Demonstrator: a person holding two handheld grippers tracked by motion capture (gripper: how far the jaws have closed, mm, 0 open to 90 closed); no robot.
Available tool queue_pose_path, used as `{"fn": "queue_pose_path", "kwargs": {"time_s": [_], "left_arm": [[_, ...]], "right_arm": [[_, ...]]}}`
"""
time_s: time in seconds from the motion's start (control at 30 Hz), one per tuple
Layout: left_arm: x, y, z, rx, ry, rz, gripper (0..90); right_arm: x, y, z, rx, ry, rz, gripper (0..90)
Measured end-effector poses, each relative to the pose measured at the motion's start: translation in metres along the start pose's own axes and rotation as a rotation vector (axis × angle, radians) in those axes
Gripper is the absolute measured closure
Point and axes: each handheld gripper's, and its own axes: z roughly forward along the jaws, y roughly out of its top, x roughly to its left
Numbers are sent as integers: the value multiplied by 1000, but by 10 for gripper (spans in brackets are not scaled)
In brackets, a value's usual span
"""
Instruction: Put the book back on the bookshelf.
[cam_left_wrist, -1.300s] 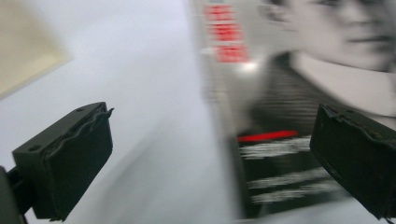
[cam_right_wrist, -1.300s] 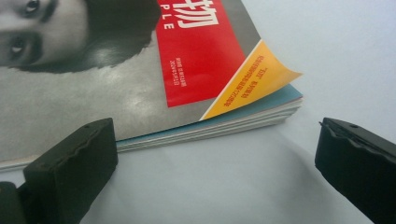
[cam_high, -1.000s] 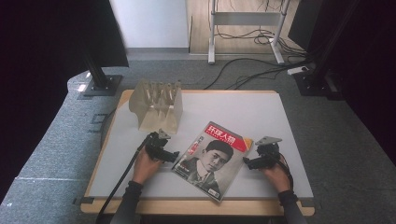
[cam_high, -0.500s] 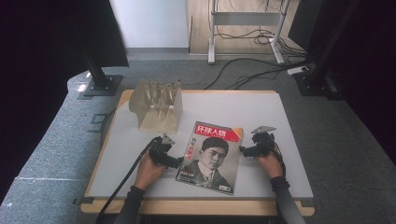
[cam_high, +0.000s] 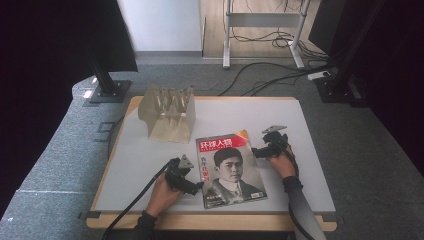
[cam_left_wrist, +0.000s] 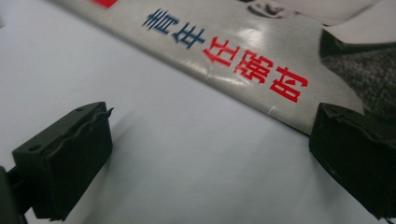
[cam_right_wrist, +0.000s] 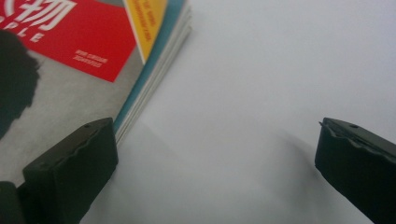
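Flanking the magazine (cam_high: 230, 170) on the surface (cam_high: 300, 125), left claw (cam_high: 197, 186) and right claw (cam_high: 256, 151) gape wide; glossy, floppy, light, best pinched at its edges.

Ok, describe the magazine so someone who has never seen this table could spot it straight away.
On the white table, look at the near half, between the left gripper and the right gripper. The magazine lies flat there, cover up. Unlike the pale ridged rack behind it, it is flat and glossy, with a red title band and a dark-haired portrait.
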Motion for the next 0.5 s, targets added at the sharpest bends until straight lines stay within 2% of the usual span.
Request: {"fn": "queue_pose_path", "kwargs": {"time_s": [0.17,0.33,0.4,0.5], "left_arm": [[-7,3,3,4,-24,21,0],[-2,4,2,1,-43,26,0],[3,5,1,1,-10,24,0],[13,6,2,-2,7,11,0]], "right_arm": [[-1,8,8,3,0,7,0],[-4,7,9,-3,23,25,1],[-4,6,8,-7,35,35,10],[-3,4,2,-11,41,6,22]]}}
